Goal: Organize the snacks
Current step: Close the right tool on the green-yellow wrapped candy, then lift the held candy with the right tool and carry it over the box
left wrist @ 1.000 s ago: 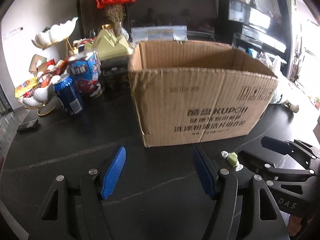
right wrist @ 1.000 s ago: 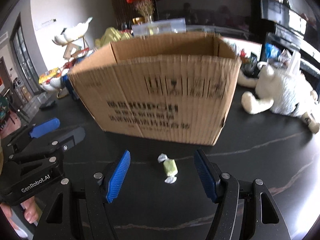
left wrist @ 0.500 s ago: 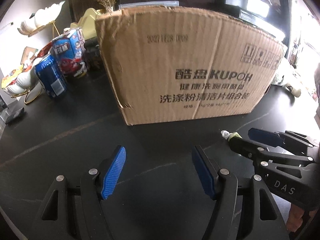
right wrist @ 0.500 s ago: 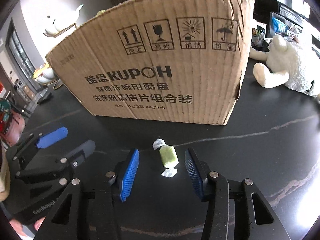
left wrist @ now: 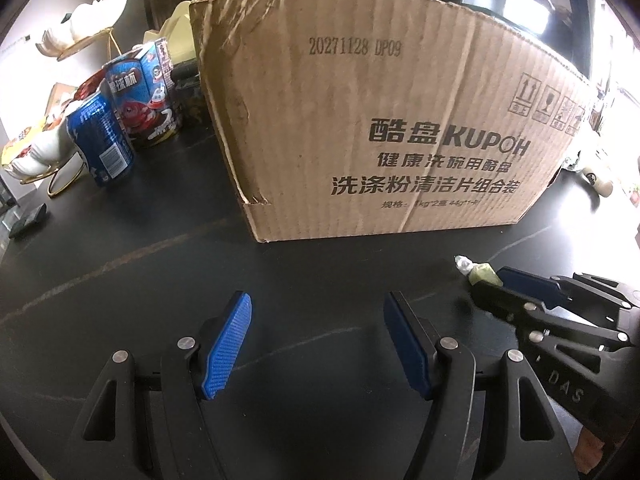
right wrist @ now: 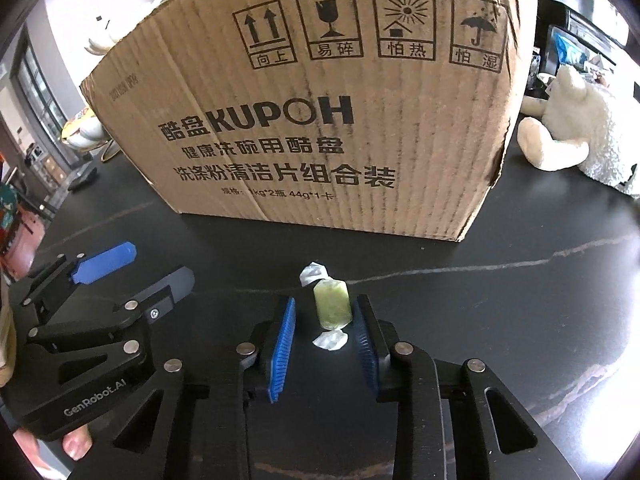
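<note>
A green wrapped candy [right wrist: 331, 309] with white twisted ends lies on the black table, just in front of a large cardboard box [right wrist: 320, 112]. My right gripper [right wrist: 325, 320] straddles the candy: its right pad touches the candy, and a gap remains on the left, so the jaws are partly closed but still open. In the left wrist view the candy [left wrist: 482, 273] shows at the tip of the right gripper. My left gripper [left wrist: 317, 322] is open and empty, low over the table in front of the box [left wrist: 380, 120].
A blue can [left wrist: 101, 141] and a blue snack carton [left wrist: 140, 94] stand left of the box, beside a white shell-shaped dish [left wrist: 30, 152] with snacks. A white plush toy [right wrist: 580, 128] lies to the right of the box. The table [left wrist: 120, 280] is black with pale veins.
Both grippers have come down and closer to the box. My right gripper has narrowed around the candy, which now sits between its pads. The left gripper stays open.
</note>
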`<state>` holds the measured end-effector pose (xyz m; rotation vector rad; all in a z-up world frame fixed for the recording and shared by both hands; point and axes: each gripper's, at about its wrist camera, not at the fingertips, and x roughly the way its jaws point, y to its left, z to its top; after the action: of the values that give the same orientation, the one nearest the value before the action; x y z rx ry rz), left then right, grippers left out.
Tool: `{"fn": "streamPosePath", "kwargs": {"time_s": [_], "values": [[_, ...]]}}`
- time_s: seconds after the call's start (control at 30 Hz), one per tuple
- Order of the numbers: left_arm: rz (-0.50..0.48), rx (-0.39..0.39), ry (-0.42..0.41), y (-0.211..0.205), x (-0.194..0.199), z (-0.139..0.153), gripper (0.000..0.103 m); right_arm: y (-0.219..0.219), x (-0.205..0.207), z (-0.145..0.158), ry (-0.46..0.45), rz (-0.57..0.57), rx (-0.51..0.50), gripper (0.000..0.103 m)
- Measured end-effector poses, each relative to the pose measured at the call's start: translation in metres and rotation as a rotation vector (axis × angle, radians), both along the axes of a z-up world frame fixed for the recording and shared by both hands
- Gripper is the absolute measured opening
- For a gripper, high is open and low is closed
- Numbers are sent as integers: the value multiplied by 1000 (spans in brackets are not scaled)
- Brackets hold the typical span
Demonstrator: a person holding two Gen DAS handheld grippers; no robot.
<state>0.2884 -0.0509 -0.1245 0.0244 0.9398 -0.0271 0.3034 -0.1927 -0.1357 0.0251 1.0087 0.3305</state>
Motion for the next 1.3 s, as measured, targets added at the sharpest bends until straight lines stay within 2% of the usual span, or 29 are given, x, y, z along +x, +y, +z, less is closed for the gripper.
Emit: {"fn": "streamPosePath", "kwargs": {"time_s": [0.03, 0.63, 1.3], "values": [[1, 2, 1, 0, 1, 0, 68, 0, 0, 0, 1, -1, -1, 19], [19, 34, -51, 5, -11, 24, 68, -8, -19, 25, -65, 26, 24, 19], [27, 37, -157, 7, -41, 93, 68, -1, -40, 93, -208, 8, 89, 19]]}}
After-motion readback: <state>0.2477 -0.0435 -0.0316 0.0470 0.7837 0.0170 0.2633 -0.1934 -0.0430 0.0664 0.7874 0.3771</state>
